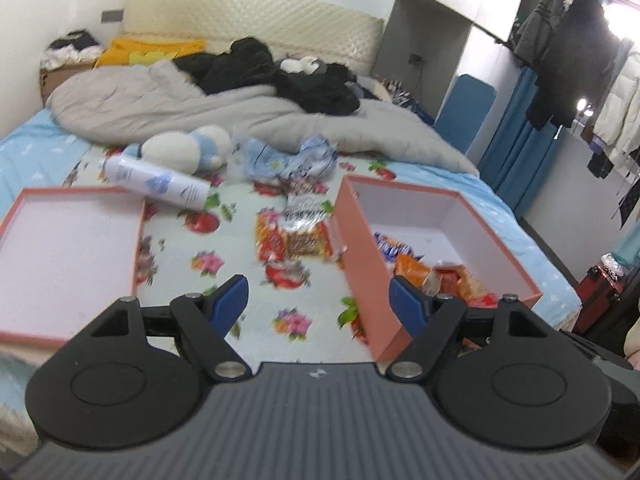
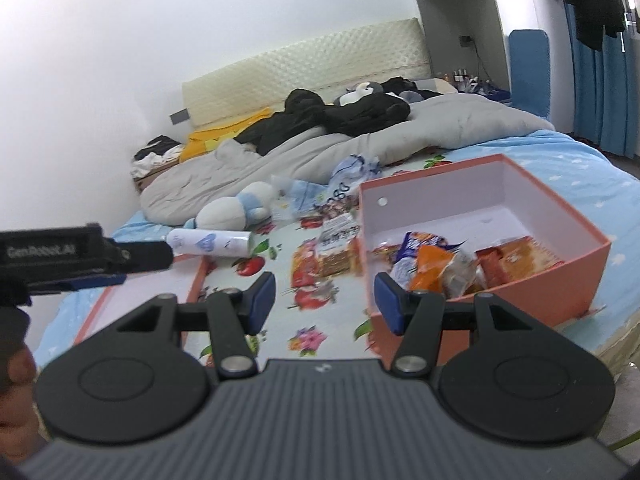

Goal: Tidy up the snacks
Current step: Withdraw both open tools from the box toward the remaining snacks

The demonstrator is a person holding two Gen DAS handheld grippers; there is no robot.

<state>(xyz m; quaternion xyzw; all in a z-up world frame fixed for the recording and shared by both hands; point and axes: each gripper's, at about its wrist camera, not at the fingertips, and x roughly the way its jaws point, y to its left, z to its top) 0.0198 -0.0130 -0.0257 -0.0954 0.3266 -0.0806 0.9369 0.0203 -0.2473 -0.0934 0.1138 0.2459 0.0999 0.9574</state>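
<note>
Both the left gripper and right gripper hang open and empty, the pink box at centre right positioned to receive the snack packets lying just beside it.

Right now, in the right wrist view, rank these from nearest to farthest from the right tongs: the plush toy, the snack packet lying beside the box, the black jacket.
1. Snack packet, just ahead on the floral sheet, left of the pink box.
2. Plush toy, farther back, to the left.
3. Black jacket, farthest, on the grey duvet.

Right tongs are open, holding nothing.

Left gripper — its black side reads "GenRobot.AI" — nothing else legible.
</note>
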